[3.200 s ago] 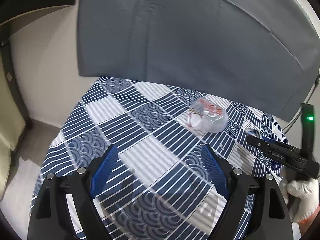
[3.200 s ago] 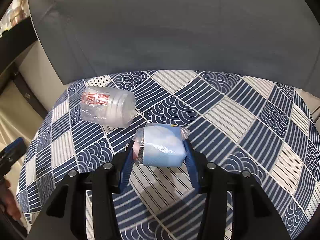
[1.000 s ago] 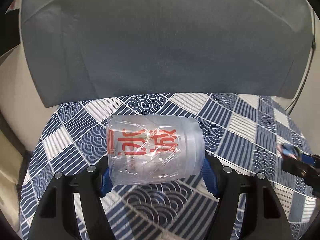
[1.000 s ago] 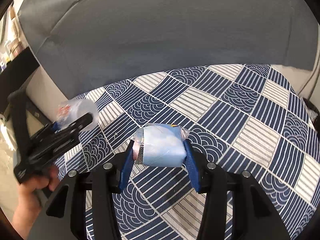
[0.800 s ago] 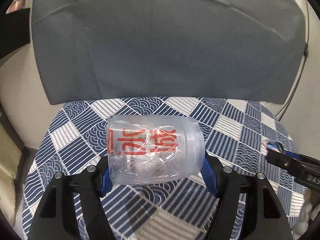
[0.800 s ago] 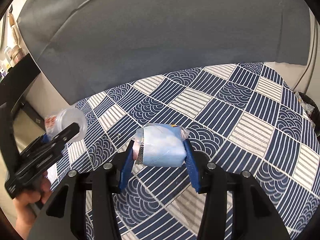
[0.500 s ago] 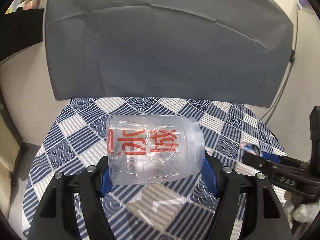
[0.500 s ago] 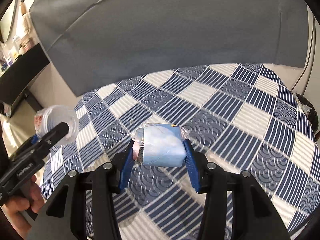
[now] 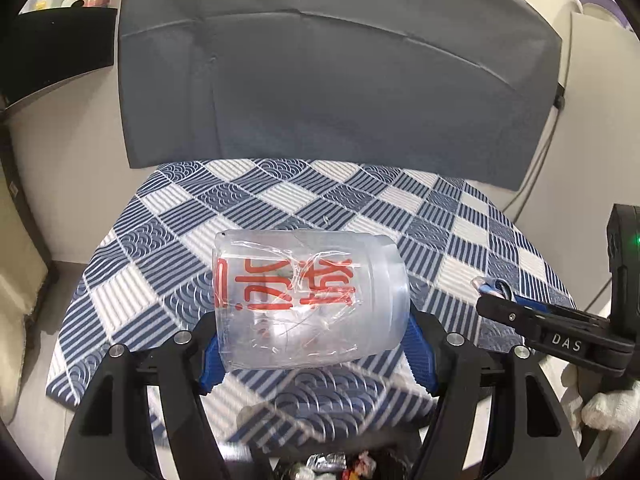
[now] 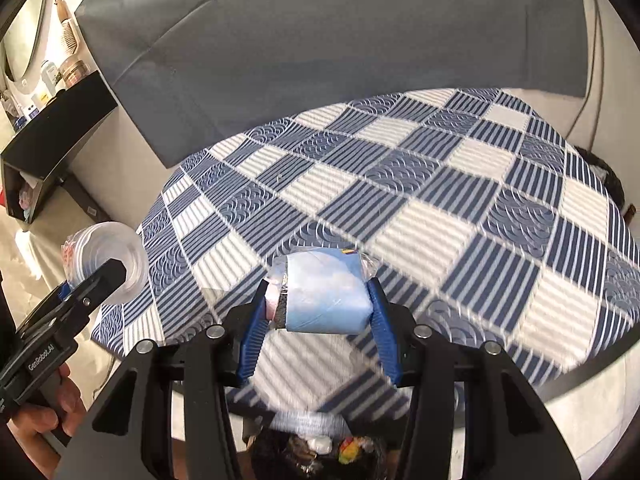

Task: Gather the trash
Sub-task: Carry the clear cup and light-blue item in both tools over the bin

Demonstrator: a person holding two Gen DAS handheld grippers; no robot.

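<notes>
left gripper (image 9: 312,354): jaws clamped across a crumpled clear plastic cup with red lettering (image 9: 308,300), carrying it on its side in the air.
right gripper (image 10: 318,328): jaws clamped on a light-blue plastic-wrapped packet (image 10: 326,292), also airborne.
change: a second ago both were hanging over the mid blue-and-white checked bed cover (image 10: 420,184); now both are sitting past its near edge, cover bare.
bin: dark trash bin with wrappers inside (image 10: 320,450) is showing just below both loads.
task read: likely pickup done, drop-off pending.
clearance: nothing between loads and bin; grippers well apart; grey headboard (image 9: 340,80) far behind.
</notes>
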